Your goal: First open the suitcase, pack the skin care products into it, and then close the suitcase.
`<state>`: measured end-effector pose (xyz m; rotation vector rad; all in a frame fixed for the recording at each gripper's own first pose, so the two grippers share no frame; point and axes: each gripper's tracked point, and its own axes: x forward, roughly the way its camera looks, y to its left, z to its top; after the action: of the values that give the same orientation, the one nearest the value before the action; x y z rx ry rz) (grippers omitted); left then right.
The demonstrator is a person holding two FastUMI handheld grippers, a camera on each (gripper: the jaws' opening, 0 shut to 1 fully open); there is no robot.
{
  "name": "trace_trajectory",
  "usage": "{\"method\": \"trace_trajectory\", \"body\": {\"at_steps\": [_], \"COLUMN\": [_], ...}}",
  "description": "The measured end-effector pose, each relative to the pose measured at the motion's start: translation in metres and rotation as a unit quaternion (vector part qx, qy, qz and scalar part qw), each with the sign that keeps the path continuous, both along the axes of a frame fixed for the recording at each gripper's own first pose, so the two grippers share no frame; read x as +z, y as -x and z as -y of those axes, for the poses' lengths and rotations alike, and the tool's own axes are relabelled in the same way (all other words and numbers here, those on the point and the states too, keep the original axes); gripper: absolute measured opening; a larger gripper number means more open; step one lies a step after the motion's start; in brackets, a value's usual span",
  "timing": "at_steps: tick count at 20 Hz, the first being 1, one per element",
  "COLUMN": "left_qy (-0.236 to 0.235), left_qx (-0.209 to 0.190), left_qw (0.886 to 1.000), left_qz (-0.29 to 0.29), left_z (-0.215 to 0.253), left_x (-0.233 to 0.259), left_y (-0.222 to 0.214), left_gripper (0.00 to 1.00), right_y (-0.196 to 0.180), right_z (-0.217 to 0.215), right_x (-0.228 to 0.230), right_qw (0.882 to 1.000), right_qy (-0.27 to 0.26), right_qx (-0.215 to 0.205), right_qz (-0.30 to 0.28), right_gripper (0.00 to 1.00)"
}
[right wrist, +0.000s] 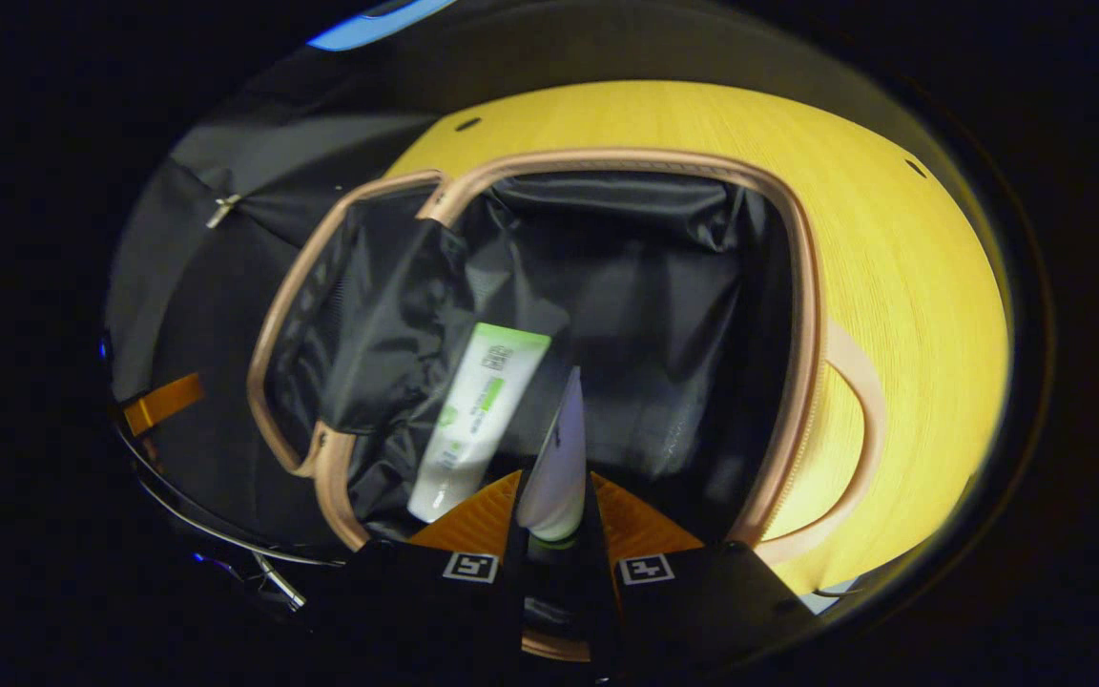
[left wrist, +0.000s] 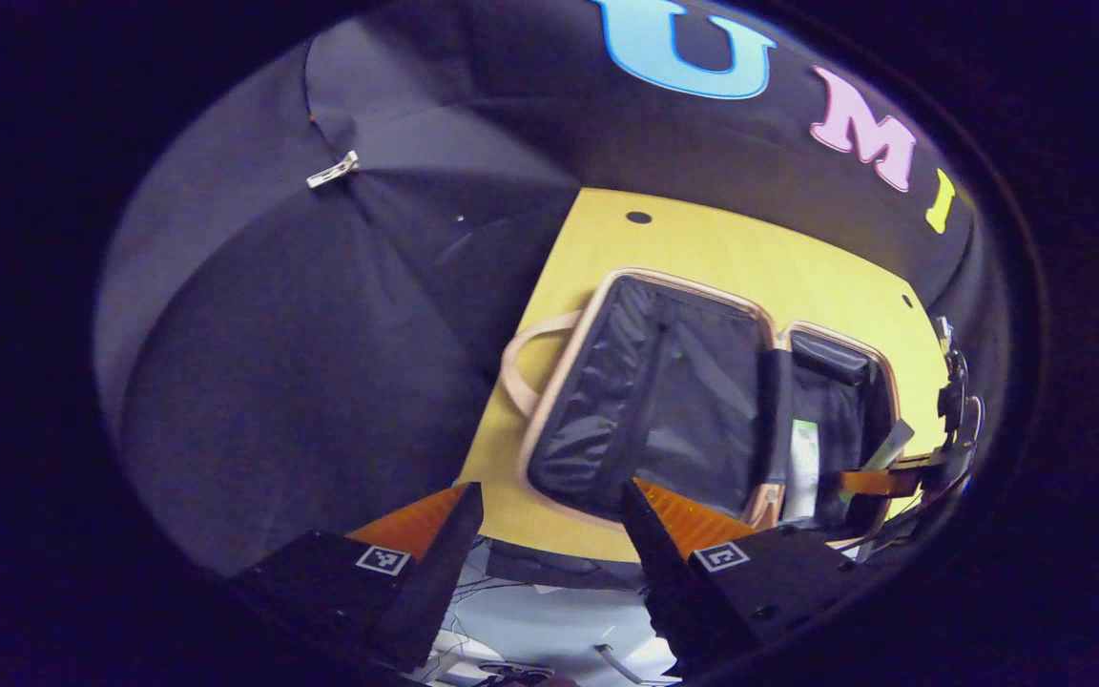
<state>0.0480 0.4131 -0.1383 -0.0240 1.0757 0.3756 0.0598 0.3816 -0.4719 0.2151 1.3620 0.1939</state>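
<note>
The suitcase (left wrist: 569,382) lies open on the yellow table (left wrist: 702,248), tan-rimmed with black lining. In the right gripper view its open half (right wrist: 802,286) is right below me. A white and green tube (right wrist: 478,420) lies inside on the lining. My right gripper (right wrist: 554,496) is shut on a second white tube (right wrist: 559,458), held on edge over the suitcase's inside. My left gripper (left wrist: 549,515) hangs open near the table's front edge, short of the suitcase, with nothing between its fingers. The right gripper (left wrist: 893,477) also appears far right in the left gripper view, over the suitcase's other half.
The suitcase's tan handle (left wrist: 521,372) sticks out to the left over the table. Black booth cloth (left wrist: 321,334) drops away left of the table. A light floor with cables (left wrist: 549,630) lies below the table's front edge. Bare yellow table (right wrist: 912,286) lies right of the suitcase.
</note>
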Motion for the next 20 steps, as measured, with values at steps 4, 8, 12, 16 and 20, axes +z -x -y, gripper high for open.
{"method": "trace_trajectory", "body": {"at_steps": [4,8,12,16,20], "left_qy": [-0.025,-0.034,-0.019,0.005,0.013], "left_qx": [-0.006,-0.021,-0.026,-0.018,-0.008], "left_qw": [1.0,0.999,0.999,0.996,0.99], "left_qz": [-0.003,0.004,-0.017,-0.087,-0.144], "left_z": [-0.03,-0.049,-0.06,-0.079,-0.084], "left_x": [0.006,-0.01,-0.032,-0.083,-0.125], "left_y": [-0.019,-0.067,-0.11,-0.127,-0.129], "left_gripper": [0.92,0.92,0.92,0.92,0.91], "right_y": [-0.015,-0.032,-0.044,-0.044,-0.029], "right_z": [0.003,-0.004,0.016,0.049,0.078], "right_x": [0.004,0.062,0.127,0.154,0.137], "right_qw": [0.999,0.991,0.97,0.96,0.967], "right_qy": [0.04,0.014,0.016,0.044,0.063], "right_qx": [0.002,0.02,0.057,0.049,0.011], "right_qz": [0.026,0.133,0.237,0.273,0.245], "right_gripper": [0.34,1.0,0.98,0.97,0.97]}}
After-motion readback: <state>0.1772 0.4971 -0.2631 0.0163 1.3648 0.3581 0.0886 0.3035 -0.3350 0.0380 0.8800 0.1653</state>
